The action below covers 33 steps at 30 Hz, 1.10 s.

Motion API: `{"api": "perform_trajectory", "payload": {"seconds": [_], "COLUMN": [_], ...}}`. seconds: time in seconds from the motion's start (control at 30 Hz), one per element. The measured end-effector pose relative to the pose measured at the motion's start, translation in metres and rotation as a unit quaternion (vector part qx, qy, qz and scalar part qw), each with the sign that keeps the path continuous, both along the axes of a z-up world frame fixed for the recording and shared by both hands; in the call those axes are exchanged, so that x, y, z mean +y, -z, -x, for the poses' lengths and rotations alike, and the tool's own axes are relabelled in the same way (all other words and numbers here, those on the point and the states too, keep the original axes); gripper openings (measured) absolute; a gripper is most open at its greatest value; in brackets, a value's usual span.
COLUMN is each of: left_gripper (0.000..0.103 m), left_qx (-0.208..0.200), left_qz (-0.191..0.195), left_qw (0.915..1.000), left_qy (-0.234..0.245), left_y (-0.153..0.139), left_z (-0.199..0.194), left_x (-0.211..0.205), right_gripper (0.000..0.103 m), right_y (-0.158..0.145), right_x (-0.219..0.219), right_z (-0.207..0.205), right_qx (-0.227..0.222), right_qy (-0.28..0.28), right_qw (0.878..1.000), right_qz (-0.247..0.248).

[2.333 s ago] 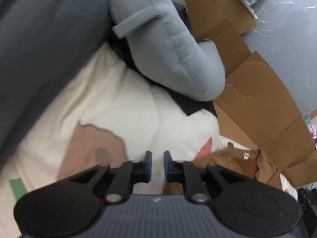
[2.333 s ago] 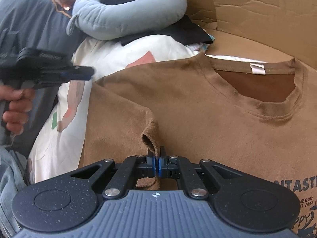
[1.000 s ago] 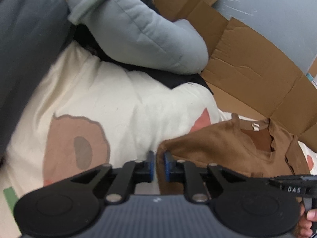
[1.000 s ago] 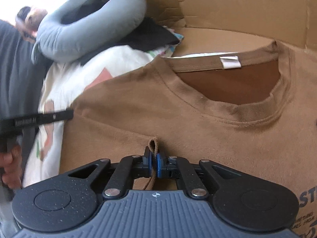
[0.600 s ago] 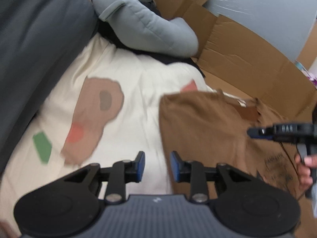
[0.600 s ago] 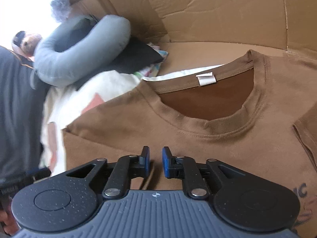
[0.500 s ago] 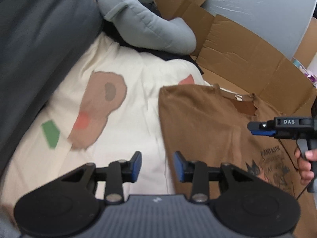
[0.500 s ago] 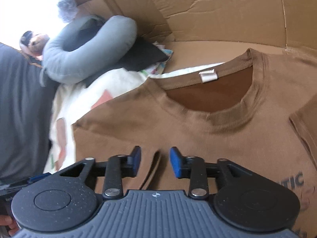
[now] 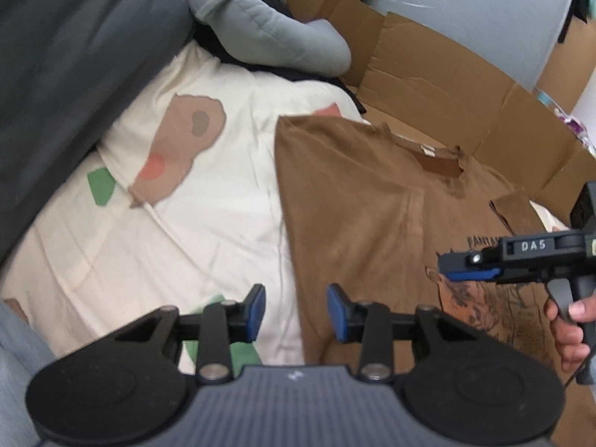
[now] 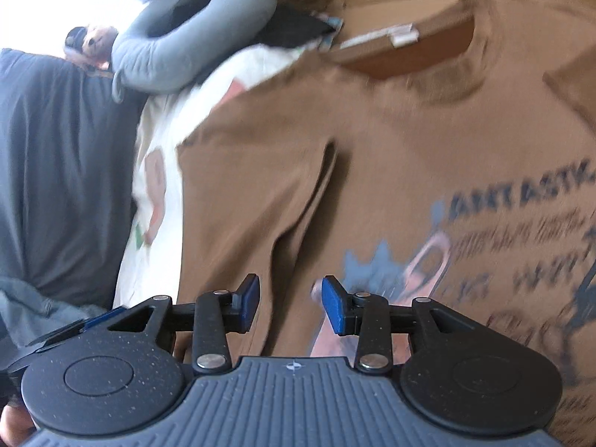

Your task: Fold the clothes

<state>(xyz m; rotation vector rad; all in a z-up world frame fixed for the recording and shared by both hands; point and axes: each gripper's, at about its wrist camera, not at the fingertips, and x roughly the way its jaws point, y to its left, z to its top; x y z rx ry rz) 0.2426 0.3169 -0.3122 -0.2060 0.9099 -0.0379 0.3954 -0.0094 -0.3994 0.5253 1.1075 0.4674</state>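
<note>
A brown T-shirt lies flat on a cream quilt, print side up, its left sleeve folded in over the chest. The collar with its white label points toward the cardboard. My left gripper hovers open above the shirt's left edge, nothing between its fingers. My right gripper is open too, low over the shirt's middle beside the printed graphic. In the left wrist view the right gripper shows from the side, held by a hand.
A grey-blue curved cushion and a dark cloth lie at the head of the quilt. Flattened cardboard lines the far side. A dark grey padded surface rises on the left. A soft toy sits far back.
Both grippers opened and let go of the shirt's left sleeve and edge after laying them over. Both have since pulled back toward the shirt's lower part; the right view is motion-blurred.
</note>
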Motion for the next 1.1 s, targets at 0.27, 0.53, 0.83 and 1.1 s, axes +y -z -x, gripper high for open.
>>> {"api": "perform_trajectory", "payload": {"seconds": [0.27,0.53,0.83,1.1], "left_gripper": [0.039,0.034,0.009,0.009], "left_qx": [0.006,0.008,0.000,0.013], "left_qz": [-0.012,-0.025,0.011,0.066], "left_qw": [0.9999,0.9996,0.9995,0.9949], "left_qy": [0.000,-0.009,-0.028,-0.076], "left_y": [0.022,0.039,0.039,0.045], "left_z": [0.011,0.015,0.017,0.020], "left_x": [-0.018,-0.023,-0.013,0.006], "right_gripper": [0.043,0.043,0.001,0.001], "right_y": [0.015,0.017,0.010,-0.009], "right_x": [0.026,0.040,0.055,0.053], "right_z": [0.019,0.028,0.028,0.035], "right_qx": [0.020,0.027,0.018,0.006], "right_qy": [-0.028,-0.048,-0.081,-0.082], "right_qw": [0.999,0.999,0.996,0.997], "right_qz": [-0.007,0.001,0.024,0.007]}}
